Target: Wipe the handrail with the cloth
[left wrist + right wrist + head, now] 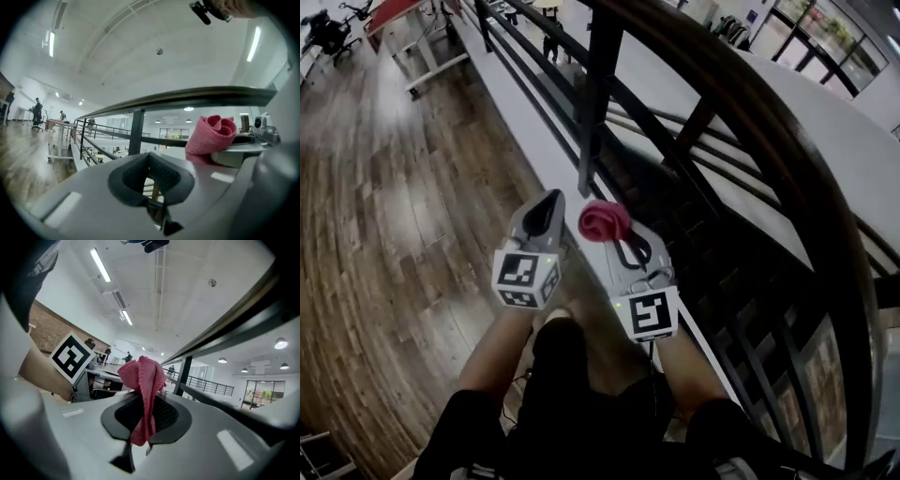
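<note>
Handrail [787, 141]: a long dark bar curving away on my right, carried on dark uprights, the nearest post [595, 94] just ahead of both tools. In the right gripper view it is running overhead as a dark band, clear of the cloth. Wiping is not yet under way, by my reading.

Left gripper [546, 202]: I am holding it beside the right one with its jaws together and nothing between them.

Right gripper [616, 239]: I am clamping the pink cloth [603, 220] with it. The jaws are pinching the cloth near the middle of the bunch, a rosette is puffing out above the tips and a short tail is hanging below the pads.

Handling, as a judgement: the cloth is looking light, soft and limp, a textured weave that should drag on the rail, not slide. It is not fragile. The mid-bunch hold is suiting the job, since the puffed end is free to press on the rail. The main risk is the fabric pulling out of the pinch if it is catching on a post.

Containers: none in view, so nothing to record there
</note>
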Motion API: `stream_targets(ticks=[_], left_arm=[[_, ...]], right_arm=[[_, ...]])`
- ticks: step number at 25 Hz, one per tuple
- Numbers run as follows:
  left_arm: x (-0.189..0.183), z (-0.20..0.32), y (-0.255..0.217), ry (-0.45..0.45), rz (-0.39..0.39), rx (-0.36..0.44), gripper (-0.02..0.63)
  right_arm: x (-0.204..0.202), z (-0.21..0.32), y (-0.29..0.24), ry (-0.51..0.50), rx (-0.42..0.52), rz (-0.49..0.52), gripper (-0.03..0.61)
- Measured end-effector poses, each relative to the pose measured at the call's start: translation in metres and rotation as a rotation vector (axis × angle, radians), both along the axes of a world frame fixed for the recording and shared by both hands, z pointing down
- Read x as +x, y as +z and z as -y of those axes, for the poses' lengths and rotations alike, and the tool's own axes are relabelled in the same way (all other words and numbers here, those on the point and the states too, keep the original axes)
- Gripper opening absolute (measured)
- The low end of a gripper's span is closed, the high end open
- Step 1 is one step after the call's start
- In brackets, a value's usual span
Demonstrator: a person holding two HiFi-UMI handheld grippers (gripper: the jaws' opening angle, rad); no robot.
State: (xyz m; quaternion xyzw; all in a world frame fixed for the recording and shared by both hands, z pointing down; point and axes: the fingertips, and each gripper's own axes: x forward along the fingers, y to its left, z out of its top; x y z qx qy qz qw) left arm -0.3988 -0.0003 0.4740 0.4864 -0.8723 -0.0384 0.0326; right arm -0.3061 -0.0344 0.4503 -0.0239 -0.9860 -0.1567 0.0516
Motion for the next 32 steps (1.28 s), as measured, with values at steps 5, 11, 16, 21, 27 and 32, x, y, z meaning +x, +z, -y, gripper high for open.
stream_targets(ticks=[5, 11, 16, 21, 27, 32], left_arm=[[-0.01, -0.01, -0.109, -0.013, -0.005, 0.015, 0.0], [-0.014, 0.012, -0.221, 0.073, 0.031, 0.066, 0.0], [-0.005, 0.066, -0.29, 0.223, 0.079, 0.099, 0.0], [0.017, 0.103, -0.317, 0.373, 0.087, 0.149, 0.0], [0.095, 0.138, -0.332, 0.581, 0.077, 0.229, 0.0], [0.196, 0.162, -0.341, 0.853, 0.047, 0.293, 0.0]], right_arm=[[-0.004, 0.001, -0.115, 0.013, -0.125, 0.071, 0.04], [-0.007, 0.021, -0.222, 0.109, -0.119, 0.105, 0.04], [-0.007, 0.067, -0.29, 0.254, -0.075, 0.171, 0.04], [0.04, 0.109, -0.321, 0.434, -0.03, 0.213, 0.04], [0.178, 0.133, -0.324, 0.727, -0.024, 0.223, 0.04], [0.307, 0.136, -0.323, 0.925, -0.009, 0.222, 0.04]])
